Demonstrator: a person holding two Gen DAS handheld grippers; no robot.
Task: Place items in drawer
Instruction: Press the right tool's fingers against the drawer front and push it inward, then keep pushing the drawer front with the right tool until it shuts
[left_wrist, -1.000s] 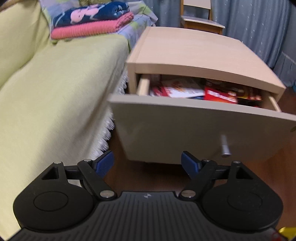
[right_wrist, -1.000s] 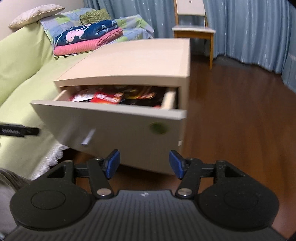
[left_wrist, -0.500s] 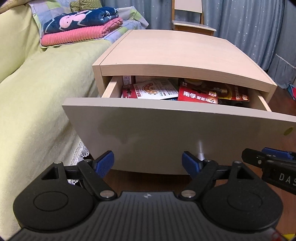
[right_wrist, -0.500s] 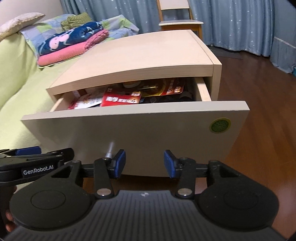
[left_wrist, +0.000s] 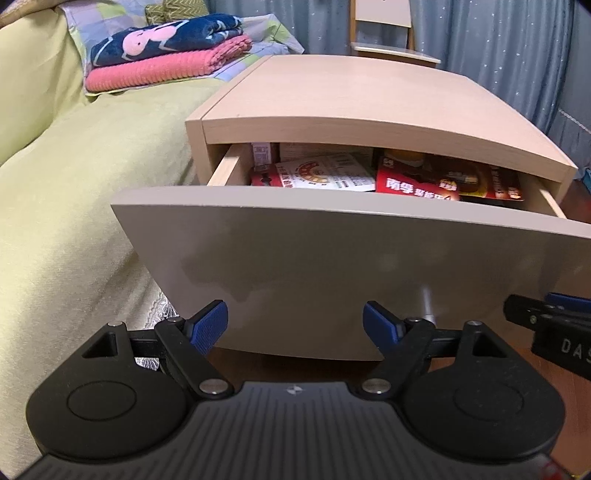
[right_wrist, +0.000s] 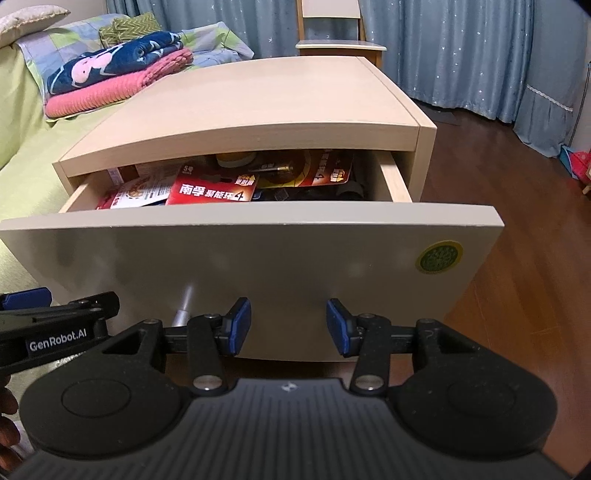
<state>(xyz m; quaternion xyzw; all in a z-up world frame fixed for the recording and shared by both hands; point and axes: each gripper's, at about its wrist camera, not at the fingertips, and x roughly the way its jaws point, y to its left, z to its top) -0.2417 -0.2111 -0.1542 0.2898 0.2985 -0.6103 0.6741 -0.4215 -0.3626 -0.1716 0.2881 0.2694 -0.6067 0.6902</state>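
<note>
A pale wooden nightstand (left_wrist: 354, 96) (right_wrist: 258, 103) has its drawer (left_wrist: 332, 258) (right_wrist: 258, 251) pulled out, full of packets: a red battery pack (right_wrist: 212, 191) (left_wrist: 413, 184), a white printed packet (left_wrist: 325, 175) and others. A metal knob (right_wrist: 183, 308) (left_wrist: 426, 301) sticks out of the drawer front. My left gripper (left_wrist: 295, 325) is open and empty, just in front of the drawer panel's lower edge. My right gripper (right_wrist: 289, 325) is also open and empty, low before the panel, right of the knob. Each gripper shows at the edge of the other's view.
A bed with a yellow-green cover (left_wrist: 66, 206) lies left of the nightstand, with folded pink and navy blankets (left_wrist: 166, 51) (right_wrist: 114, 77) on it. A wooden chair (right_wrist: 332, 40) and blue curtains (right_wrist: 461, 48) stand behind. Dark wood floor (right_wrist: 517, 221) spreads to the right.
Both grippers have swung round to face the drawer front squarely and come closer to it. Both have stayed open.
</note>
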